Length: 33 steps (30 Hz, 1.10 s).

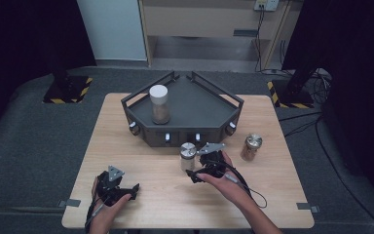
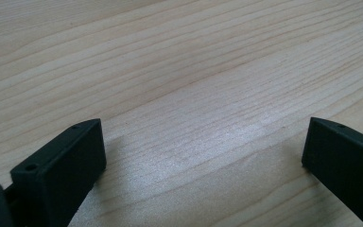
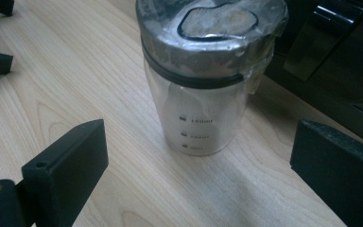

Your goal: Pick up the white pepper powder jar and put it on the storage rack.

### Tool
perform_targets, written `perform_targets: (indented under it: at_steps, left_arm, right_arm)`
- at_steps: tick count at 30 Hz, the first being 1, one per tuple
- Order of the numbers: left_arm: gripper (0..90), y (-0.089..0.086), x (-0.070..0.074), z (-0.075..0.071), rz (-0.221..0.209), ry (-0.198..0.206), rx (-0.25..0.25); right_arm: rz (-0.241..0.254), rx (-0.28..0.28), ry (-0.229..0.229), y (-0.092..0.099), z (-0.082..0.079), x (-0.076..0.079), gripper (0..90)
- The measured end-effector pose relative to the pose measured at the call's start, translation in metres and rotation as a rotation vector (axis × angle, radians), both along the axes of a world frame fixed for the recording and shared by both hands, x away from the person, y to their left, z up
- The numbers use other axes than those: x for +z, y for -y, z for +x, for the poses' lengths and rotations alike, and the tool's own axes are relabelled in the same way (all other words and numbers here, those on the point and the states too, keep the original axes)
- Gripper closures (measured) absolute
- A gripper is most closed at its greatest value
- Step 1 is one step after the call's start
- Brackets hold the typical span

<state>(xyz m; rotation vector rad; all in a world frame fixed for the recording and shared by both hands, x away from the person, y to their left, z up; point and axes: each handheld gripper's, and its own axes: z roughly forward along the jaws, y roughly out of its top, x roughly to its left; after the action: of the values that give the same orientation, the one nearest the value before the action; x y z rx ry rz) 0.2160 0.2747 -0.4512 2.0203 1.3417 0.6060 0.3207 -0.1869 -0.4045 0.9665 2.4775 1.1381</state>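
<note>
Your right tongs [image 1: 200, 171] sit just right of centre in the high view, jaws spread wide, nothing between the pads. Right ahead of them, in the middle of the right gripper view, stands the clear jar [image 3: 208, 80] with a silver lid, upright on the tabletop [image 1: 141, 161], short of both jaws and untouched. In the high view that jar is just below the dark tray [image 1: 209, 109], near its front wall. Your left tongs [image 1: 121, 191] rest at lower left, also wide open, over bare wood. A brown jar [image 1: 251, 147] stands apart at right; a white-capped jar [image 1: 159, 105] stands in the tray.
</note>
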Motion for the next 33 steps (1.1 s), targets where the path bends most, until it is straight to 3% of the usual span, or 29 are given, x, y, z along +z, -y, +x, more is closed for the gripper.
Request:
perform_targets:
  at_steps: [33]
  left_arm:
    - [0.0, 0.0, 0.0, 0.0, 0.0, 0.0, 0.0]
  right_arm:
    - [0.006, -0.04, -0.002, -0.021, 0.018, -0.009, 8.4]
